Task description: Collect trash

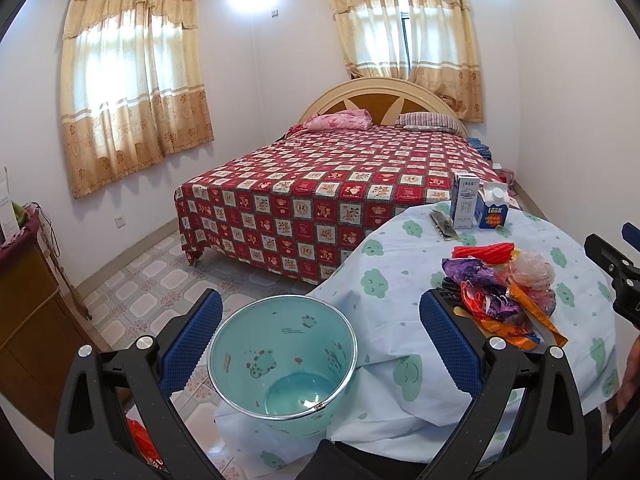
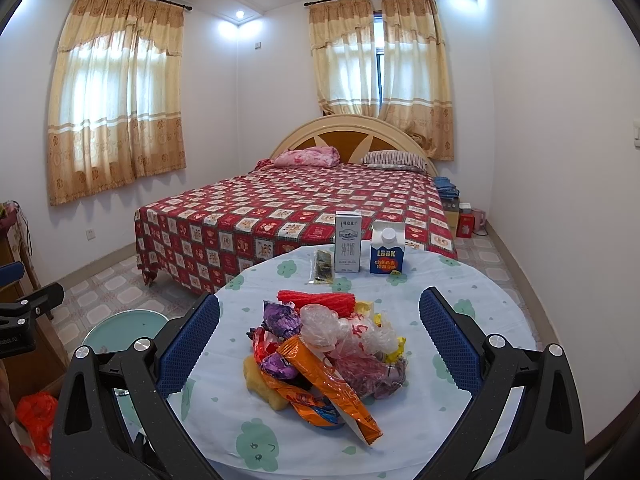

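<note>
You can see one big bed (image 2: 296,216) with a red checked cover at the back of the room. Two windows with yellow curtains (image 2: 116,96) are behind it. Tiled floor (image 1: 160,280) lies open between the bed and you.

One round table (image 2: 460,280) with a pale blue cloth is right in front of you. Its far edge is close to the foot of the bed. One teal bin (image 1: 282,360) stands on the floor just beside the table's left edge. It is open at the top and looks empty.

One trash pile (image 2: 328,344) sits in the middle of the table. It is made of crinkly wrappers and clear bags, too tangled to count. There is bare cloth all around it. Two cartons stand side by side near the far edge: a white carton (image 2: 348,242) and a blue carton (image 2: 387,252). One thin dark packet (image 2: 322,266) lies flat just left of them.

Your left gripper (image 1: 320,344) is over the bin, fingers wide apart, holding nothing. Your right gripper (image 2: 320,340) points at the trash pile, fingers wide apart on each side of it, holding nothing.
</note>
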A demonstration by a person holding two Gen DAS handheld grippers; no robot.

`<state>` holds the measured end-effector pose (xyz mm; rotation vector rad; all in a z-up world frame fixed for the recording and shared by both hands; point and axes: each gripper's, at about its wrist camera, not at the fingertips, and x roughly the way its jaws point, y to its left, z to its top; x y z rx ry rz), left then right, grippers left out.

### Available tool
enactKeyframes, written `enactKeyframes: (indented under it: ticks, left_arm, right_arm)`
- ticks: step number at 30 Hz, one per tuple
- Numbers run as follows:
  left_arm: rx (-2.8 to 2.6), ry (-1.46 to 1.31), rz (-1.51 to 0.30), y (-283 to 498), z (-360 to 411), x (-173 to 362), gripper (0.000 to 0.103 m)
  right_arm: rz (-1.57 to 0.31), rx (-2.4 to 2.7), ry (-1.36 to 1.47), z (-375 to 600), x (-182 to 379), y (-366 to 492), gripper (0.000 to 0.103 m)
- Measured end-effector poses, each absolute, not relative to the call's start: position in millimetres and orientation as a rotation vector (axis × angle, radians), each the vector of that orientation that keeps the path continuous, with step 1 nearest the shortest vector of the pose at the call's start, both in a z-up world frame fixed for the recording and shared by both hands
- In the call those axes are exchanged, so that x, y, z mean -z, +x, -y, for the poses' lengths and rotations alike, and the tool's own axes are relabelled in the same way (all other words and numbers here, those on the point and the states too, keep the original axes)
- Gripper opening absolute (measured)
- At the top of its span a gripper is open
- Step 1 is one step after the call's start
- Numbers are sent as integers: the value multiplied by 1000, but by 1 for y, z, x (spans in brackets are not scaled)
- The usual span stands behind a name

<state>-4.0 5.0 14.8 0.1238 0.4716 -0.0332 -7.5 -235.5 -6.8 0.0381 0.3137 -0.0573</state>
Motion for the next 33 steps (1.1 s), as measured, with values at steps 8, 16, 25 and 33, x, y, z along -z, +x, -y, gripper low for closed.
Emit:
enactKeyframes:
  ticks: [8, 16, 25, 33]
  left_arm:
    - [35, 124, -470, -5, -6, -16, 97]
    - [37, 124, -469, -5, -7, -16, 97]
    - [35, 124, -468, -5, -7, -16, 97]
    - [31, 119, -467, -6, -13, -22, 97]
  right_arm:
    - [-318, 56, 36, 236, 6, -10, 98]
    - [-319, 56, 34, 236, 6, -11, 98]
    - [-319, 56, 33, 236, 6, -11, 98]
    - [-320, 56, 32, 235, 7, -10, 98]
